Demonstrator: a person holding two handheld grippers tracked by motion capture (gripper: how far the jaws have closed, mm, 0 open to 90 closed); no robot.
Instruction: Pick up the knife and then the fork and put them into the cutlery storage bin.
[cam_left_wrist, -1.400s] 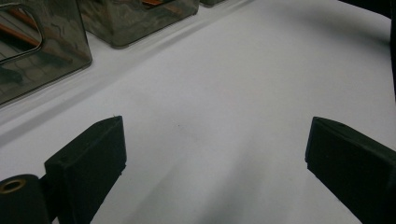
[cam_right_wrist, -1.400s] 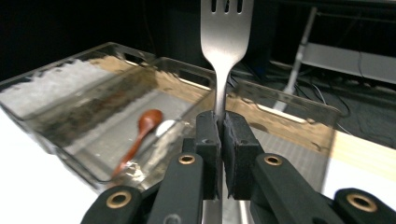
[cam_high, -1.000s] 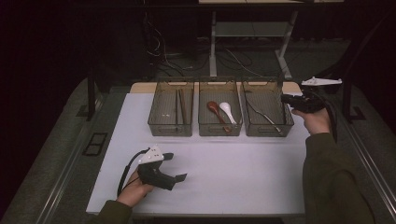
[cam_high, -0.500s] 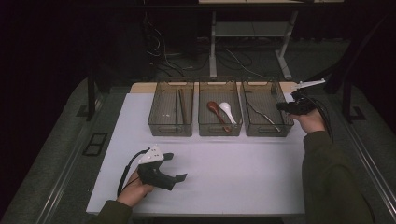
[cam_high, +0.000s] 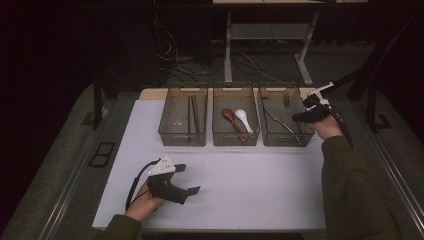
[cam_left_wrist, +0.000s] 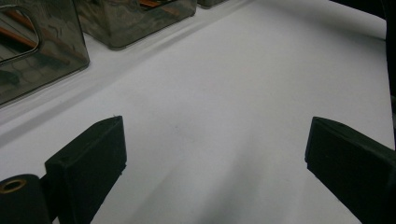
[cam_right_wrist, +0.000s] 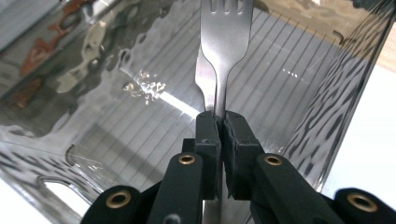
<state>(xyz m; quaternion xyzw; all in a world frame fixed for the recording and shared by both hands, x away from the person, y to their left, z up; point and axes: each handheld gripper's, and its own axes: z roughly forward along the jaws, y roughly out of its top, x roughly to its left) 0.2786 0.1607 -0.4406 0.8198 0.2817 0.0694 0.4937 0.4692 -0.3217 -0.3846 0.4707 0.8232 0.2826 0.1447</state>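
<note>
Right tongs (cam_right_wrist: 218, 126) grip a shiny steel fork (cam_right_wrist: 226, 42); left tongs (cam_left_wrist: 215, 154) gape empty.

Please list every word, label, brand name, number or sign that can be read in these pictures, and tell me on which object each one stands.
There is no readable text in any view.
The three bins carry no label.
The fork held in the right gripper shows no stamp or brand.
The left gripper and the white table cover bear no print.
</note>
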